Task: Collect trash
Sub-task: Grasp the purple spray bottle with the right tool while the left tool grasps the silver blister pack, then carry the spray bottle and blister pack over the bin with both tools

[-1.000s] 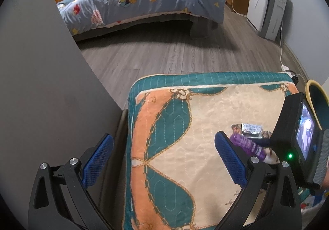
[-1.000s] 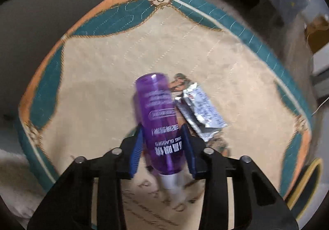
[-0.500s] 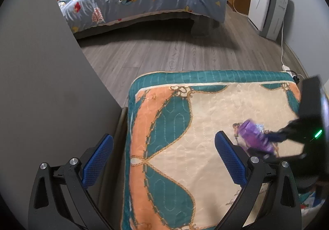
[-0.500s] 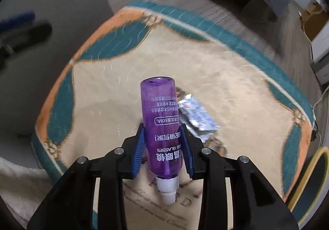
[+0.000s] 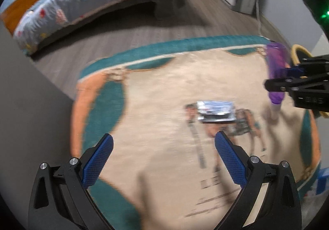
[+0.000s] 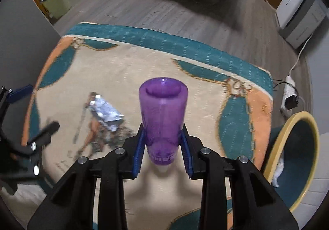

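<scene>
Purple bottle (image 6: 163, 119) now lifted, right fingers (image 6: 186, 153) steeply down-tilted around it.

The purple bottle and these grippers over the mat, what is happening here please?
A person is collecting trash with two handheld grippers. The right gripper is shut on the purple bottle, held clear above the patterned mat. The left gripper is open and empty, over the mat near a silver foil wrapper lying there. A yellow-rimmed bin stands beside the mat.

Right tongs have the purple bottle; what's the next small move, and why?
Probably carry the purple bottle, clamped in the right tongs, rightward over the yellow-rimmed bin. Meanwhile the open left tongs can lower onto the foil wrapper.
</scene>
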Demonstrator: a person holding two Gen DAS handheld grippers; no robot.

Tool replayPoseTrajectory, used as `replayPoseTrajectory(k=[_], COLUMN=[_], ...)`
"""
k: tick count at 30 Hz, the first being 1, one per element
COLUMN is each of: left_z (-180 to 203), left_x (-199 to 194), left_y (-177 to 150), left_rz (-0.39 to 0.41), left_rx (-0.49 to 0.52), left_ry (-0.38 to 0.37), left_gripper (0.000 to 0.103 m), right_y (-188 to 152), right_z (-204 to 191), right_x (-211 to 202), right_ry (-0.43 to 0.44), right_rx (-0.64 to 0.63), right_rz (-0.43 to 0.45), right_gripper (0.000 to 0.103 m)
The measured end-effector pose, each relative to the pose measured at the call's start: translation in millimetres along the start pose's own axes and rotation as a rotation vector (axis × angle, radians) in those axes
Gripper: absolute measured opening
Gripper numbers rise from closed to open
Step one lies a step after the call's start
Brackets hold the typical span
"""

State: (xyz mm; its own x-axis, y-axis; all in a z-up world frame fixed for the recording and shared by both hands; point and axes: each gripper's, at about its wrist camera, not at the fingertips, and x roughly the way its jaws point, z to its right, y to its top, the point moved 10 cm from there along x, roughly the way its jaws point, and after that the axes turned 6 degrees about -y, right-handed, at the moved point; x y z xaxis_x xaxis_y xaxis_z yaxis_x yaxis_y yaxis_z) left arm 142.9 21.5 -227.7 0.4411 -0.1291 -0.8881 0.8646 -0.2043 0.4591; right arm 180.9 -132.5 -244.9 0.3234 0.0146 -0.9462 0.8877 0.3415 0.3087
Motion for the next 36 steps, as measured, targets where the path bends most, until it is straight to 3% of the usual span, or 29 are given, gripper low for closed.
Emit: replayPoseTrajectory(k=[7,10,12,18,27,30,36], left_z=[37,48,53,57,25,4,-23], left_x=[36,47,55,60,54,51,48], left_y=[10,10,10,14,6,1,-4], left_rz=[0.020,0.005,-0.002,0.012,-0.004,-0.010,-0.002], left_rx=[-0.017,0.009,0.013,0.011,-0.054,-0.106,-0.169], left_ry=[-0.051,-0.052,-0.058,-0.072,-0.026,-0.003,0.010], left_gripper=[0.096,0.095,0.090,0.059,0.058,0.058,0.059], right_y=[-6,-8,-8,-10,-9,-8,-7], right_z=[9,11,16,28,15,6,-7], right_x=[28,22,16,14,19,21,28], right_ry=[0.013,0.027,0.041,0.077,0.061,0.037,-0.011], right_rx=[0.067,0.072,0.090,0.147,0.119,0.090,0.046], right_rz=[-0.029,-0.010,0.004,0.004,-0.004,-0.002,-0.006], right_gripper=[0.034,0.042,0.047,0.049,0.050,0.066,0.071])
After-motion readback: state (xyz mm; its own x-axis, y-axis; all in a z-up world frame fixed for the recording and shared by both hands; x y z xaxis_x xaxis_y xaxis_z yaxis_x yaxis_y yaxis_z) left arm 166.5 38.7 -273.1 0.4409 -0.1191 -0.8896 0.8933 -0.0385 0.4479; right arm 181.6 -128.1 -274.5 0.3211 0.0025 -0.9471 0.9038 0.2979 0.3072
